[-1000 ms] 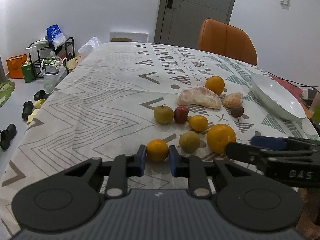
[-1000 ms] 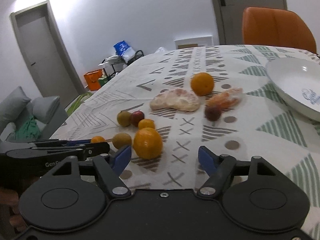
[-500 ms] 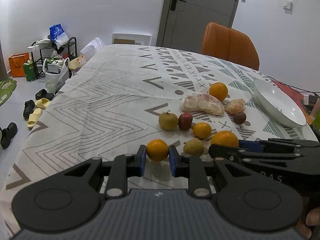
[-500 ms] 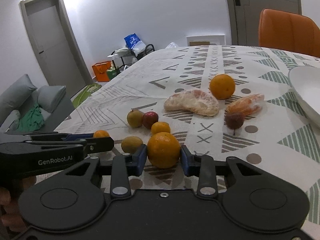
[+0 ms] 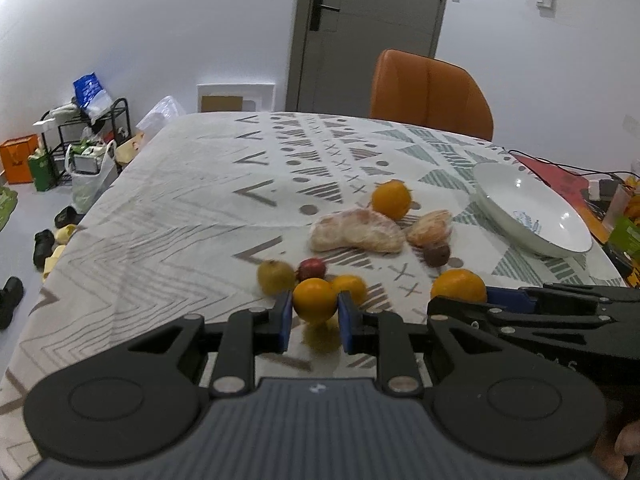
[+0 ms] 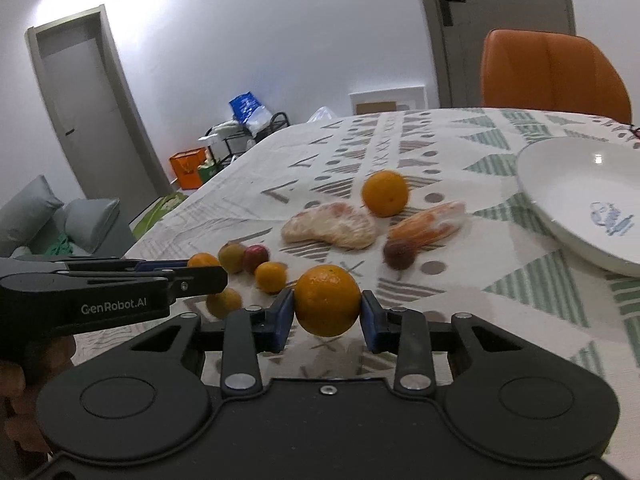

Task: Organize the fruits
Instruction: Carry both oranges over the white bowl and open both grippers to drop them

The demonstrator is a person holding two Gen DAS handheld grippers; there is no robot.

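The left gripper (image 5: 313, 317) has its jaws clamped on a small orange (image 5: 314, 299), held clear of the worktop (image 5: 168, 216) — a yellowish fruit (image 5: 320, 338) lies blurred on the cloth just below it. The right gripper (image 6: 326, 316) has its jaws clamped on a big orange (image 6: 327, 300), also lifted, its shadow on the cloth beneath. In the left view the right gripper (image 5: 472, 300) reaches in from the right with its orange (image 5: 458, 286) showing at the tip; in the right view the left gripper (image 6: 200, 268) comes in from the left with the small orange (image 6: 203, 260) at its end.

Loose fruit sits on the patterned cloth beyond the 2 grippers. Near the middle lie a green-yellow fruit (image 5: 275, 277), a red fruit (image 5: 311, 268) touching it on the right, and a mandarin (image 5: 349, 288) just nearer. Farther off is a peeled pomelo piece (image 5: 356, 236), with a wrapped peeled segment (image 5: 430, 228) to its right and a dark plum (image 5: 437, 255) just in front of that. A third orange (image 5: 391, 200) stands behind the pomelo.

A white plate (image 5: 560, 240) rests at the right of the worktop, apart from all the fruit — nothing lies in it. An orange chair (image 5: 430, 94) stands at the far edge.
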